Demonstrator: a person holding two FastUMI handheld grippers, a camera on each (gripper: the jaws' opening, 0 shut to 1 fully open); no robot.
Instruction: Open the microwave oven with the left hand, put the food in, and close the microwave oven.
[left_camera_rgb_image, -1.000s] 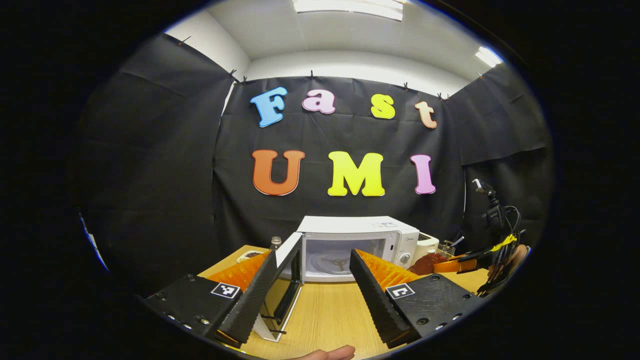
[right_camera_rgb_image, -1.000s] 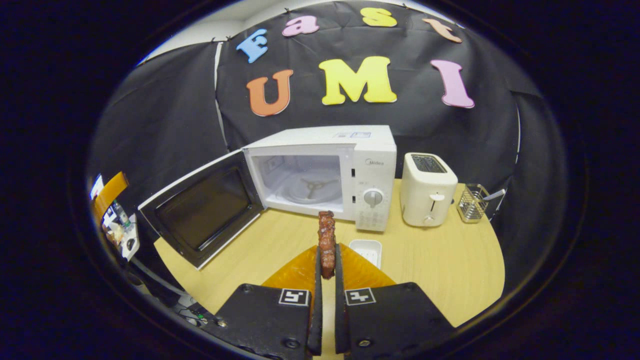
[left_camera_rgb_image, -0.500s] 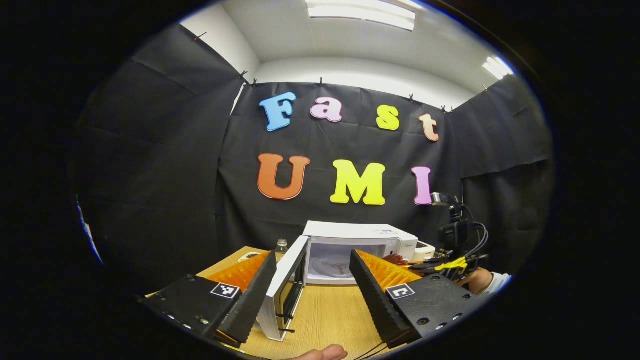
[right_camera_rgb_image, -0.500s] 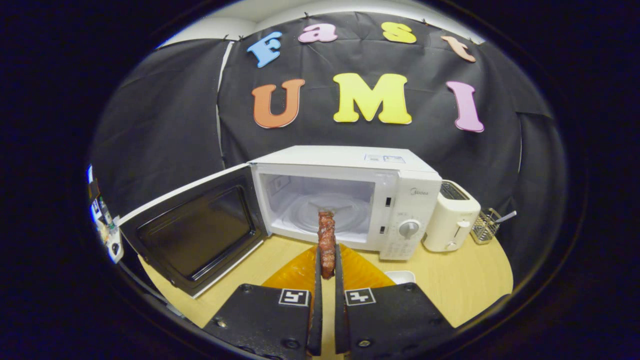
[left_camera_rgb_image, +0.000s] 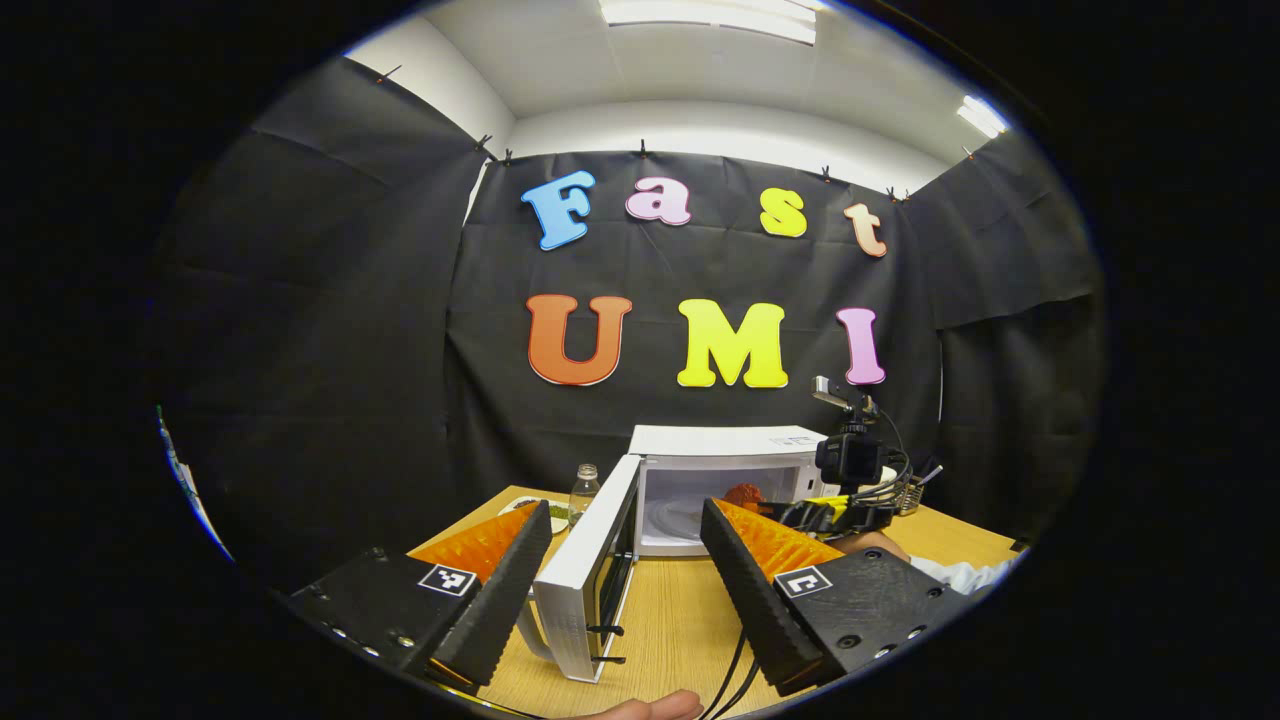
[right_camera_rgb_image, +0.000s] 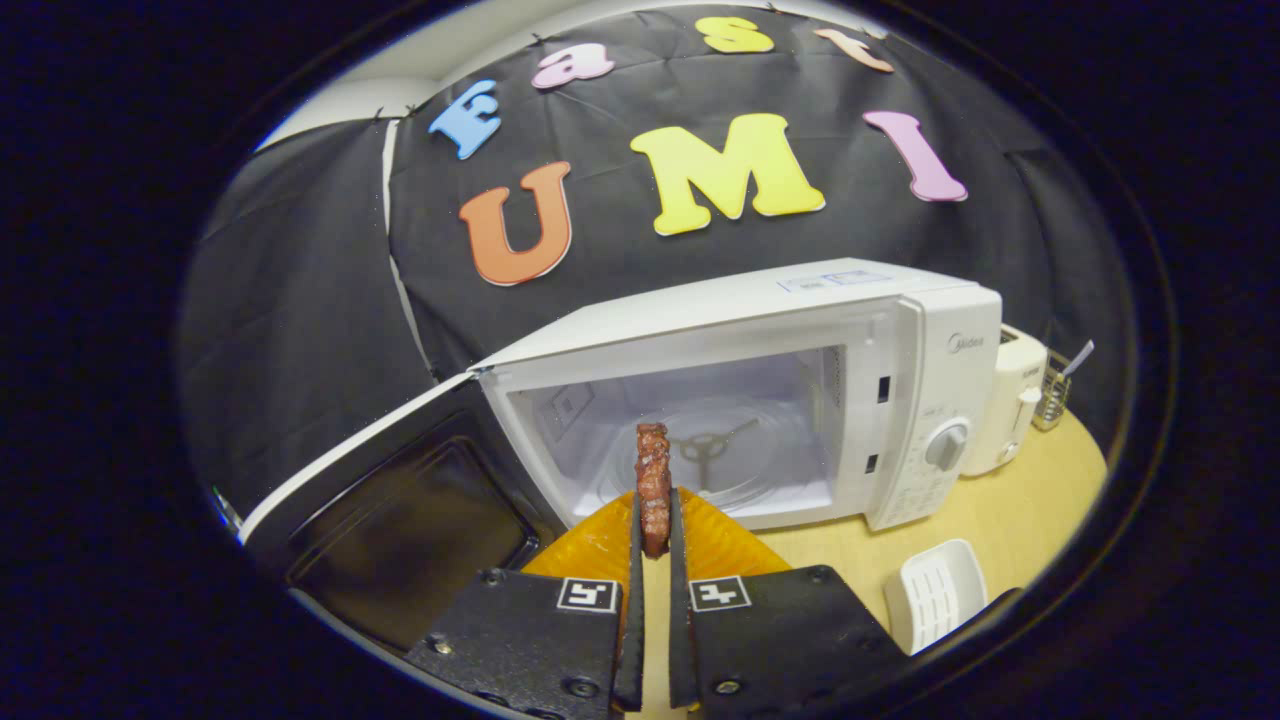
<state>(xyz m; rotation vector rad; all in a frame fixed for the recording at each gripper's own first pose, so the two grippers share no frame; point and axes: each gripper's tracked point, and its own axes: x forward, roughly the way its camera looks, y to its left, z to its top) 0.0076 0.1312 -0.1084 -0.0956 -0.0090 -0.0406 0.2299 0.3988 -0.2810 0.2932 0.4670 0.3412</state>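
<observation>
A light wooden table (right_camera_rgb_image: 1040, 500) carries the white microwave (right_camera_rgb_image: 760, 400), its door (right_camera_rgb_image: 390, 510) swung open to the left. Just right of the microwave stands a white toaster (right_camera_rgb_image: 1015, 400), then a wire basket (right_camera_rgb_image: 1055, 385). A small white tray (right_camera_rgb_image: 935, 595) lies nearer the front edge

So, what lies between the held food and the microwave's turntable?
Nothing: in the right gripper view the food, in the right gripper, faces the turntable through the open doorway.

A small brand mark (right_camera_rgb_image: 966, 342) stands at the top edge of the microwave (right_camera_rgb_image: 700, 310) control panel, too blurred to read. The sticker (right_camera_rgb_image: 835, 281) on its roof is too small to read as well.
</observation>
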